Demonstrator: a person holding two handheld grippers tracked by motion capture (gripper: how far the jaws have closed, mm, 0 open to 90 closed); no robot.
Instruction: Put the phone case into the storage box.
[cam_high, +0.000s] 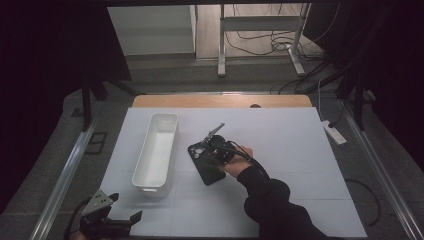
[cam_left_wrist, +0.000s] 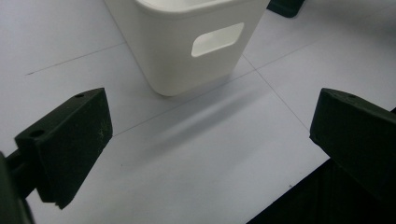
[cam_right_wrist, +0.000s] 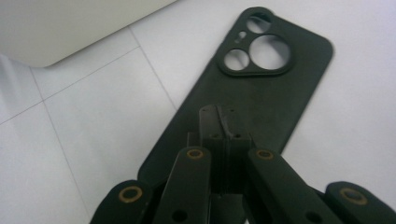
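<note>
My right tongs (cam_right_wrist: 219, 140) are closed tight, pressed down on the lower half of the phone case (cam_right_wrist: 261, 88). The case lies flat on the counter (cam_high: 300, 150), just right of the white bin (cam_high: 156, 150). Its long axis runs diagonally, camera cutouts toward the far left, the other end toward me. My left tongs (cam_left_wrist: 210, 140) stand wide with nothing between them, near the bin's close end.

A black phone case (cam_right_wrist: 261, 98), a white bin (cam_high: 156, 150), black claws.
</note>
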